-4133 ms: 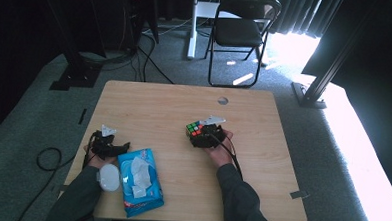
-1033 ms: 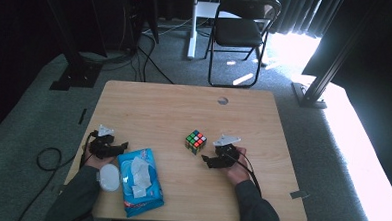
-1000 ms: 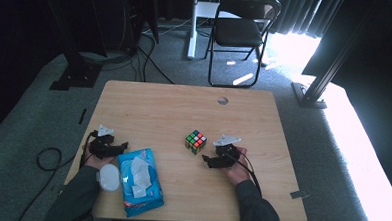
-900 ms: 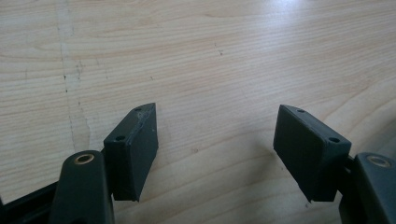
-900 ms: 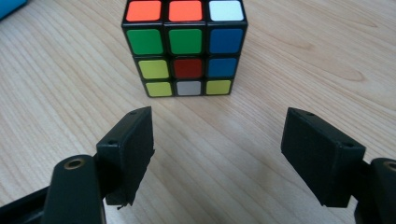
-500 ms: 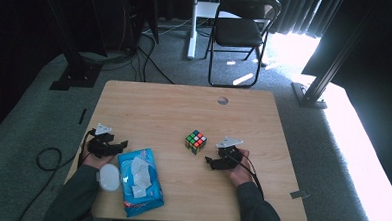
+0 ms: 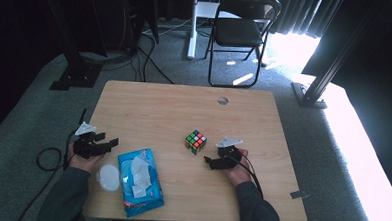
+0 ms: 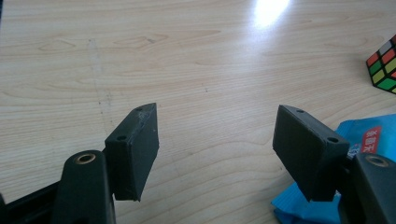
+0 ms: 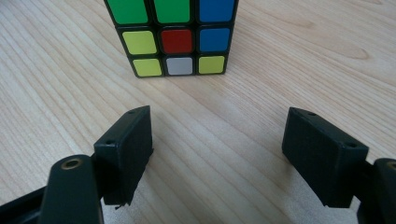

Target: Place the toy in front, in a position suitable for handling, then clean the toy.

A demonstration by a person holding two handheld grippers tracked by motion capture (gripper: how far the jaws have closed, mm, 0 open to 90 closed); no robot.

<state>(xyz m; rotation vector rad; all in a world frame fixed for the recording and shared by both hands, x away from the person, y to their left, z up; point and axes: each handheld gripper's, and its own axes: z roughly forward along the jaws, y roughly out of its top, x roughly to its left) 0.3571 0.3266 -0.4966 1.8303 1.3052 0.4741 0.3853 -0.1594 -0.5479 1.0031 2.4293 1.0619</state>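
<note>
1. While the right gripper (image 7: 209,162) is resting low over the pale wooden table (image 7: 154,113) with its black jaws spread and nothing between them, the scrambled multicoloured puzzle cube (image 9: 172,35) is sitting just ahead of the tips, apart from both; the jaws have just been opening a little further
2. Closing from here, the pads are likely catching only the near bottom edge, so the cube is at risk of tipping or skidding away across the smooth wood
3. Coming in skewed, one jaw is liable to be striking a corner and spinning the cube
4. Off at the table's left, the left gripper (image 7: 113,143) is hovering released beside the blue soft pack of wet wipes (image 7: 140,180); swinging inward, it risks snagging that pack and dragging it
</note>
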